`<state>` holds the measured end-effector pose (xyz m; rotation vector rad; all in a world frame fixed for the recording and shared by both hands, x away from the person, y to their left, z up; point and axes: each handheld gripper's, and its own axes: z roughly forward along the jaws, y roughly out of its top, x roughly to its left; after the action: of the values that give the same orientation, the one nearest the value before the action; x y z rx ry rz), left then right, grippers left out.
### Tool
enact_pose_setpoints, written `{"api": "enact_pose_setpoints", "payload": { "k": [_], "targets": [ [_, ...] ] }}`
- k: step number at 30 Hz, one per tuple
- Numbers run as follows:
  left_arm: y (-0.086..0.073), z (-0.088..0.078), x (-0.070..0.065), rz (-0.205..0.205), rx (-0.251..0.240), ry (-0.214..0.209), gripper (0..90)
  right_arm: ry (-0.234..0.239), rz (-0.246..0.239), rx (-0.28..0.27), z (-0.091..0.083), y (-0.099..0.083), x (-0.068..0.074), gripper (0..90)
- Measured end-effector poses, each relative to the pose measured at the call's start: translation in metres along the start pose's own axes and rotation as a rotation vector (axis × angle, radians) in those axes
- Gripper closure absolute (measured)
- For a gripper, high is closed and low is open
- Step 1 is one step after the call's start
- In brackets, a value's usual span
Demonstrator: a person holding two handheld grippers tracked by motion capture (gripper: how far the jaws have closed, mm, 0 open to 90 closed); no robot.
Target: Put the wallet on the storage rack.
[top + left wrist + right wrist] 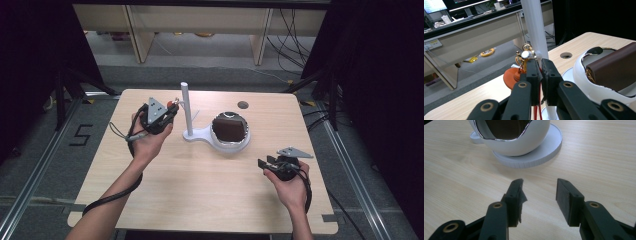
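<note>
My left gripper (171, 108) is raised beside the white pole (185, 107) of a stand, shut on a red cord (538, 110). The cord carries a gold ornament (525, 56) and an orange-red disc (511, 77), which hang just past the fingertips against the pole (536, 27). The stand's round base bears a white cup-like shell (244, 139) with a dark brown block (229, 127) inside it. My right gripper (263, 163) rests low over the table at the right, open and holding nothing. In the right gripper view its jaws (539, 195) point at the shell (524, 142).
The wooden table (200, 185) has a round cable hole (243, 104) behind the stand. Its front half is bare wood. Beyond the far edge are desks, cables and dark curtains on both sides.
</note>
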<state>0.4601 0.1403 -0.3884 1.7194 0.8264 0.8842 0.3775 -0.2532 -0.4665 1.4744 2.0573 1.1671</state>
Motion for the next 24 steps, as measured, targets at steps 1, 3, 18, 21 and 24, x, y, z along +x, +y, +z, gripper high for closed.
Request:
{"api": "enact_pose_setpoints", "payload": {
  "k": [1, 3, 18, 21, 24],
  "targets": [
    [-0.0001, 0.0004, -0.0002, 0.001, 0.000, -0.001, 84.5, 0.000, 0.000, 0.001, 0.0001, -0.0001, -0.0001, 57.4],
    [-0.0004, 0.0013, -0.0005, 0.002, -0.002, -0.001, 84.5, -0.009, -0.020, 0.006, -0.0011, 0.0000, -0.0016, 57.3],
    [-0.0034, 0.0020, -0.0023, -0.003, 0.002, -0.021, 81.7, 0.008, 0.002, 0.011, 0.0014, -0.0020, -0.0004, 56.5],
    [-0.0057, -0.0010, -0.0027, -0.004, 0.003, -0.034, 77.6, 0.007, 0.003, 0.014, 0.0013, -0.0024, -0.0005, 56.3],
    [-0.0087, -0.0070, -0.0014, -0.009, 0.008, -0.046, 74.1, 0.007, 0.006, 0.013, 0.0011, -0.0025, -0.0006, 55.8]
  ]
}}
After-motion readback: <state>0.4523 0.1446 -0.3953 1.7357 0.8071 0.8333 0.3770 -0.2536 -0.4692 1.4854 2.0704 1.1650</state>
